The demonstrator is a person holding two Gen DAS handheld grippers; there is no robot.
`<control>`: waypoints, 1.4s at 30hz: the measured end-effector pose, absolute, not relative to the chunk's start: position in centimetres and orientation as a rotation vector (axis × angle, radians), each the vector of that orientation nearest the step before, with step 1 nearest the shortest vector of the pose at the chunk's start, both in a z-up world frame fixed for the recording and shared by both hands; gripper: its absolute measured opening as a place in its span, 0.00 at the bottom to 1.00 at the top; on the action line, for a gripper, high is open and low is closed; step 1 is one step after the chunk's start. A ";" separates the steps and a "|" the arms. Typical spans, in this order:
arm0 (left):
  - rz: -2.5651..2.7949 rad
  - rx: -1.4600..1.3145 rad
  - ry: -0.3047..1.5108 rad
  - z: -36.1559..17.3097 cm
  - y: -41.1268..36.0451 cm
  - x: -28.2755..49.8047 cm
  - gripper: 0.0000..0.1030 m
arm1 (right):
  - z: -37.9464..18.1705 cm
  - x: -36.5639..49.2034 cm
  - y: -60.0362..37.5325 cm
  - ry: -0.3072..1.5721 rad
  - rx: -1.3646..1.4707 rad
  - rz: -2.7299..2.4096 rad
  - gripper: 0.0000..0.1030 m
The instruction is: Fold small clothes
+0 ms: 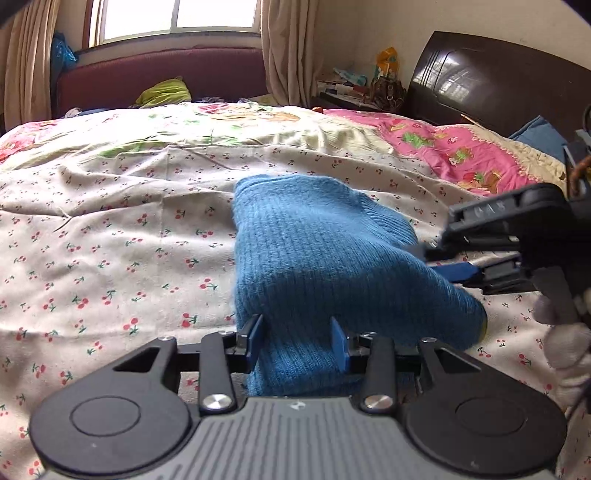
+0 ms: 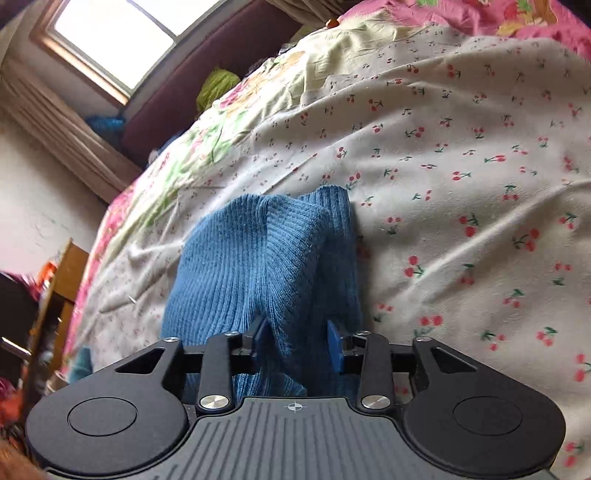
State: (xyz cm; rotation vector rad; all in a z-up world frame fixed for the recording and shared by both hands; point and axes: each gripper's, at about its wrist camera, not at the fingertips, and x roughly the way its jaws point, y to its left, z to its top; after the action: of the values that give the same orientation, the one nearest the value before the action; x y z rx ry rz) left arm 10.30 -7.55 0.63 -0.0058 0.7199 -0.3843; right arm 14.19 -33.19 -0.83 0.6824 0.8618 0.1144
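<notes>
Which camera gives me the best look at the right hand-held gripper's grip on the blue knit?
Left wrist: it shows the right hand-held gripper from outside, clamping the blue knit. Right wrist shows only its own fingers around bunched fabric.

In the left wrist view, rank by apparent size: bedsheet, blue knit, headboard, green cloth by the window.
1. Bedsheet
2. Blue knit, though it is nearest the camera, which inflates it
3. Headboard, far off and partly cut off
4. Green cloth

We see sweater [image 1: 314, 251] on bedsheet [image 1: 110, 236], between fingers of left gripper [image 1: 297, 341]. Right gripper [image 2: 297, 343] at sweater's right side, gripping it. Headboard [image 1: 498, 81] behind right; window [image 1: 177, 18] behind bed.
</notes>
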 end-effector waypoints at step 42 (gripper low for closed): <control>-0.326 0.058 0.715 0.3 -5.8 9.5 0.58 | 4.2 5.6 -28.3 0.744 0.450 0.214 0.17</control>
State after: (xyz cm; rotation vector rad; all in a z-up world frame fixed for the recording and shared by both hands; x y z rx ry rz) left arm 9.47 -5.83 0.27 0.0583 0.7148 -0.3257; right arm 5.63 -28.34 4.17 0.4505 0.7437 0.2141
